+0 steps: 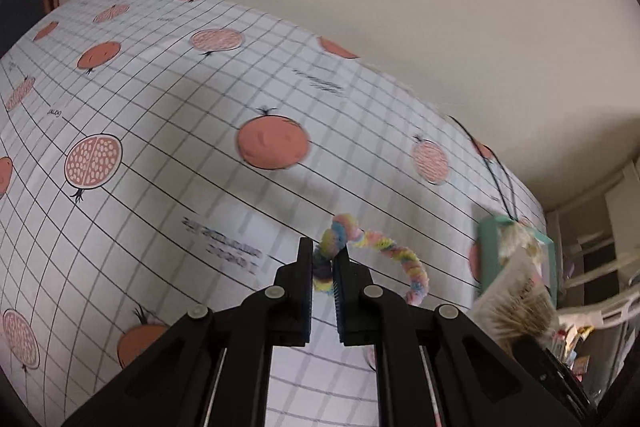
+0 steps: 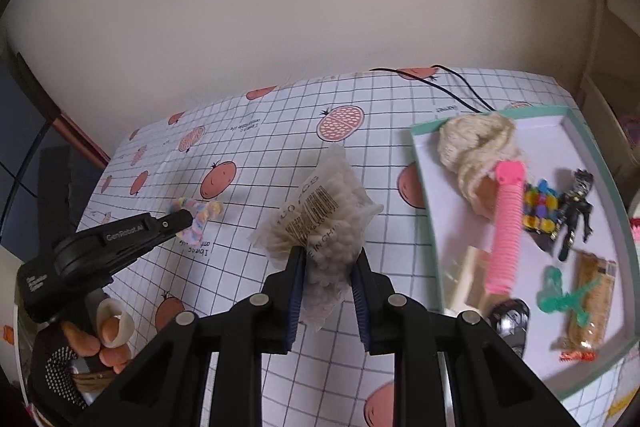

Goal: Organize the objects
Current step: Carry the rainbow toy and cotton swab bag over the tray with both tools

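My left gripper point(image 1: 323, 259) is shut on a pastel rainbow fuzzy twist point(image 1: 376, 247) and holds it above the grid tablecloth point(image 1: 160, 131). In the right wrist view the left gripper point(image 2: 186, 219) shows at the left with the twist point(image 2: 198, 217). My right gripper point(image 2: 328, 259) is shut on a clear bag of white cotton balls point(image 2: 320, 211), held above the cloth to the left of a teal-rimmed white tray point(image 2: 428, 179). The bag point(image 1: 516, 299) also shows at the right of the left wrist view.
The tray holds a cream yarn bundle point(image 2: 472, 143), a pink ribbed tube point(image 2: 504, 227), a black figure point(image 2: 576, 211), a colourful bead toy point(image 2: 540, 207), a green toy point(image 2: 560, 295) and a snack bar point(image 2: 592, 299). A black cord point(image 2: 452, 91) lies behind it. A wall stands behind the table.
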`<state>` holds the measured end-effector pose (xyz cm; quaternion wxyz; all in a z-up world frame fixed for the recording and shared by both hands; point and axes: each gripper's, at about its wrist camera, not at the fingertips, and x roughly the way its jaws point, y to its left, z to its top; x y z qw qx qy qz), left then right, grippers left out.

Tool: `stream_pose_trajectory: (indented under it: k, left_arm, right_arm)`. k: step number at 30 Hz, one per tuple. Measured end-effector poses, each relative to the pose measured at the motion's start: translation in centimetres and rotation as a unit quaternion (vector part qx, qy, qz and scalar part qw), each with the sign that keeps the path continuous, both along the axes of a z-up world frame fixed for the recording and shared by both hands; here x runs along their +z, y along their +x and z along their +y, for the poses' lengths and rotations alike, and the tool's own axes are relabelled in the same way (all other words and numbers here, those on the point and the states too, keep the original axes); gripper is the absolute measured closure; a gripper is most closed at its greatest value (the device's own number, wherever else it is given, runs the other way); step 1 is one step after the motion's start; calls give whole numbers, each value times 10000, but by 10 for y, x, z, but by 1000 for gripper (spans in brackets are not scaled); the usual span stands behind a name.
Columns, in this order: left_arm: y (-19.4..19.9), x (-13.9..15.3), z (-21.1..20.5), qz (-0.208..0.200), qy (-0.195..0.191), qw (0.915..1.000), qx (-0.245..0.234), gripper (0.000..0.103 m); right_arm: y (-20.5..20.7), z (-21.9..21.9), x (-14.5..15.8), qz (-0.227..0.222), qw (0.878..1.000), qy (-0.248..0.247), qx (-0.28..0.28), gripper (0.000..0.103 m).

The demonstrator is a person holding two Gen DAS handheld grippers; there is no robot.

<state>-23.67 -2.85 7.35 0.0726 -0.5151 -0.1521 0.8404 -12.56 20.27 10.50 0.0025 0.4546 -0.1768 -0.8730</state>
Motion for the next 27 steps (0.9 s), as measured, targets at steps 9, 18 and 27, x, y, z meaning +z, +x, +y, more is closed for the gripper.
stream_pose_trajectory:
  k: [9,18,27]
  left_arm:
    - [31,18,29,196,-215,9991,-315,94]
    - [51,27,47,332,-309,9979,-464,94]
    - [68,34,77,483,-347,9947,-844,94]
  right_arm:
    - [27,16,6,-11,9999,133,-81,79]
    - [49,31,10,-27,9995,246,-195,79]
    - [62,47,10,-46,9989,373,-280,79]
